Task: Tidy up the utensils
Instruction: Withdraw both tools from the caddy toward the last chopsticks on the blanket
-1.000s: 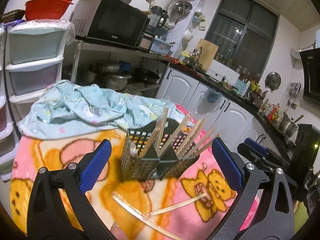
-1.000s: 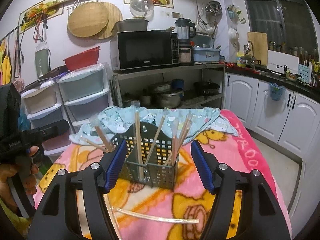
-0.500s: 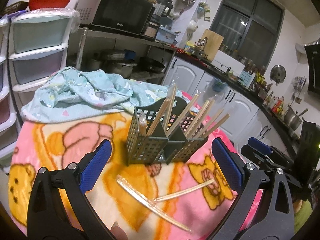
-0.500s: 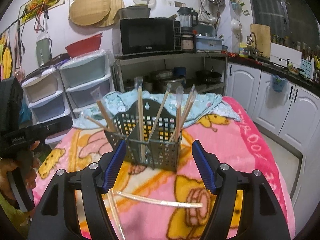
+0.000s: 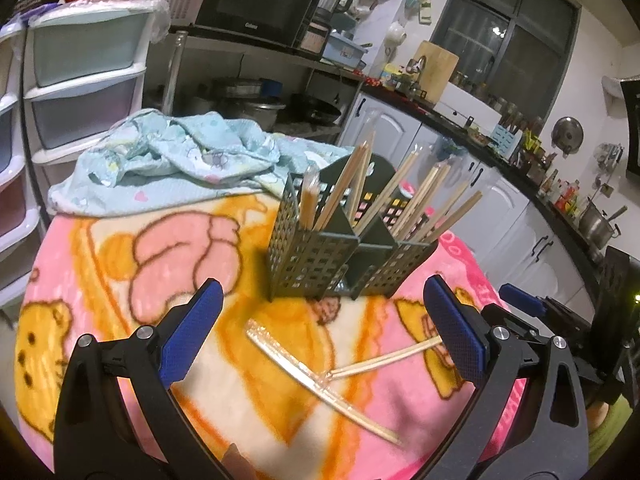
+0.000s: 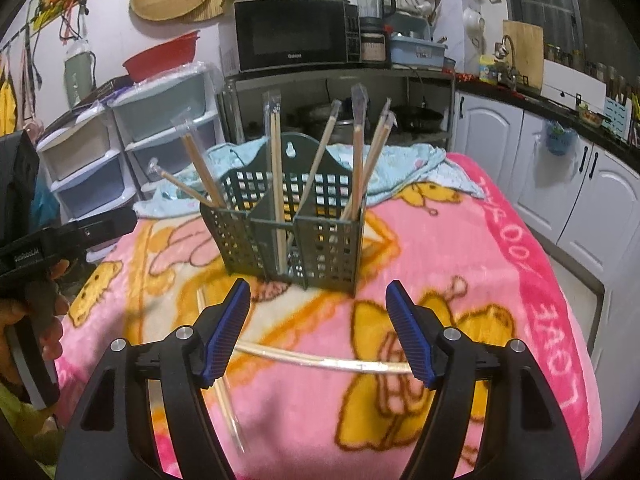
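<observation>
A dark green perforated utensil holder (image 5: pixel 344 256) (image 6: pixel 292 236) stands on a pink cartoon blanket (image 5: pixel 120 264) (image 6: pixel 500 272), with several wrapped wooden chopstick pairs upright in it. Two wrapped chopstick pairs lie loose in front of it: a long one (image 5: pixel 312 376) (image 6: pixel 228 404) and a second one crossing it (image 5: pixel 384 360) (image 6: pixel 320 360). My left gripper (image 5: pixel 320 340) is open and empty, above the loose pairs. My right gripper (image 6: pixel 320 340) is open and empty, just above the second pair. The right gripper's blue tip shows in the left wrist view (image 5: pixel 520 300).
A crumpled light blue cloth (image 5: pixel 172 160) (image 6: pixel 400 160) lies behind the holder. Plastic drawer units (image 5: pixel 80 76) (image 6: pixel 160 120) stand to the left, a shelf with a microwave (image 6: pixel 292 40) behind. White kitchen cabinets (image 6: pixel 580 184) line the right side. The hand holding the left gripper (image 6: pixel 36 292) is at left.
Both grippers have pulled back and tilted down. The holder sits farther away and the loose chopsticks now lie between the open fingers of each gripper.
</observation>
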`<state>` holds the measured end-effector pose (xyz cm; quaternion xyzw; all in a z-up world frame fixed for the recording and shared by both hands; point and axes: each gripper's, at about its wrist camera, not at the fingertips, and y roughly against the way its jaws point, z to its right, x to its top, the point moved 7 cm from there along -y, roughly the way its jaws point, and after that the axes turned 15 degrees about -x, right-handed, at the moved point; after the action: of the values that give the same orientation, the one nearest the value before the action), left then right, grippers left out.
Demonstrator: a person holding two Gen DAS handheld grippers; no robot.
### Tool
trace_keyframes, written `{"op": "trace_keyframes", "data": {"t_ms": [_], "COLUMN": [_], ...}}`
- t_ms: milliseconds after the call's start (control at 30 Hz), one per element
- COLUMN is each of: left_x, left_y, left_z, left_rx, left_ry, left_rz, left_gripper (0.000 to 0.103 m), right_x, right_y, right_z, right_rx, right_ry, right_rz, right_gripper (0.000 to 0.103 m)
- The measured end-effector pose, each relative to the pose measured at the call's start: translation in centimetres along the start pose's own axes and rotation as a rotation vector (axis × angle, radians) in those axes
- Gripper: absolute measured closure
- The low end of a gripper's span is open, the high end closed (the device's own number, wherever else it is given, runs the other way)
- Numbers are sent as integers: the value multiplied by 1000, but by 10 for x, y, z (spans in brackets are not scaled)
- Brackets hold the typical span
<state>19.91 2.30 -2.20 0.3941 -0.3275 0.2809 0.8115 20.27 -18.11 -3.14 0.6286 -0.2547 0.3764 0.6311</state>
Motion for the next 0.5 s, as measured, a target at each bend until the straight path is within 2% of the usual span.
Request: {"op": "trace_keyframes", "data": {"t_ms": [233, 500], "left_x": [-17, -43], "left_y": [-10, -28], "left_z": [-11, -21], "left_rx": [17, -2], "left_ry": [23, 58], "left_rz": [-49, -132], "left_gripper": [11, 11], "right_x": [-16, -37], "right_y": [-10, -27], "right_z": [7, 19], "right_rx": [-18, -62], "right_ry": [-17, -44], "right_rz": [-53, -130], "right_gripper": [33, 33]}}
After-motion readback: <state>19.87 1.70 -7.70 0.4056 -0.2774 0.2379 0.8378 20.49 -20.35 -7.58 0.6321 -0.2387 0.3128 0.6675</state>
